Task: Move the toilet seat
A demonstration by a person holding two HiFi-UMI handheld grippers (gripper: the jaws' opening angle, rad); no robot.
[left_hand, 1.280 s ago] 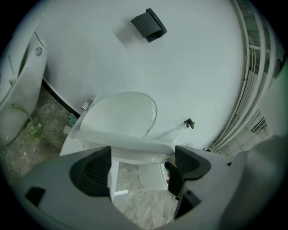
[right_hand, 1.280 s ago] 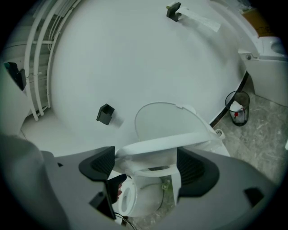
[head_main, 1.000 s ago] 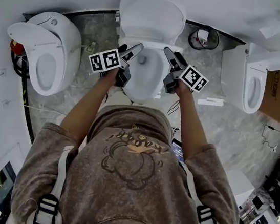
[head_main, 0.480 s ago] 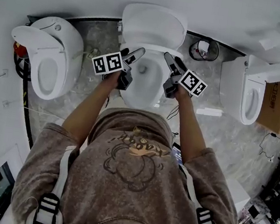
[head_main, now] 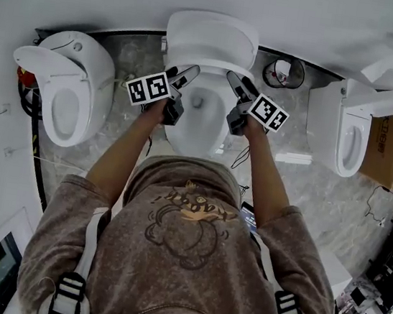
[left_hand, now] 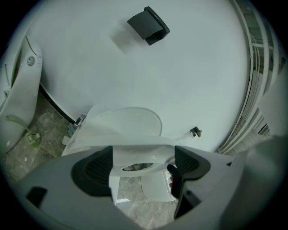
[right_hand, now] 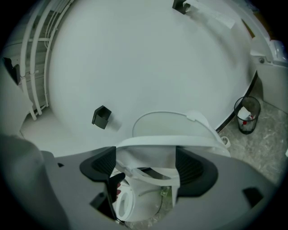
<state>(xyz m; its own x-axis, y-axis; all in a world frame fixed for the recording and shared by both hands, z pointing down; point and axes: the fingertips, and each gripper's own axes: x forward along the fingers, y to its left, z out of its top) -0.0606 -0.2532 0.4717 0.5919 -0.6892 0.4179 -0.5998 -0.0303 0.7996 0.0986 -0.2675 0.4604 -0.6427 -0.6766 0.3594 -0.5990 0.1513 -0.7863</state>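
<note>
A white toilet stands in the middle, its lid (head_main: 211, 39) raised against the wall. In the head view the seat ring (head_main: 192, 143) is white on white around the bowl. My left gripper (head_main: 183, 72) is at the ring's left side near the hinge, and my right gripper (head_main: 238, 80) is at its right side. In the left gripper view the seat's edge (left_hand: 135, 146) runs as a pale band across the open jaws of the left gripper (left_hand: 143, 156), with the dark bowl showing under it. The right gripper (right_hand: 146, 158) is open too, with the seat's edge (right_hand: 162, 141) spanning its gap. Contact is unclear.
A second toilet (head_main: 61, 90) with its seat up stands at the left, and a third (head_main: 352, 131) at the right beside a cardboard box (head_main: 390, 129). A small bin (head_main: 282, 72) sits by the wall. A black holder (left_hand: 148, 24) hangs on the wall.
Both grippers have edged toward the back of the toilet, nearer the raised lid. Their jaws stand about as wide as before.
</note>
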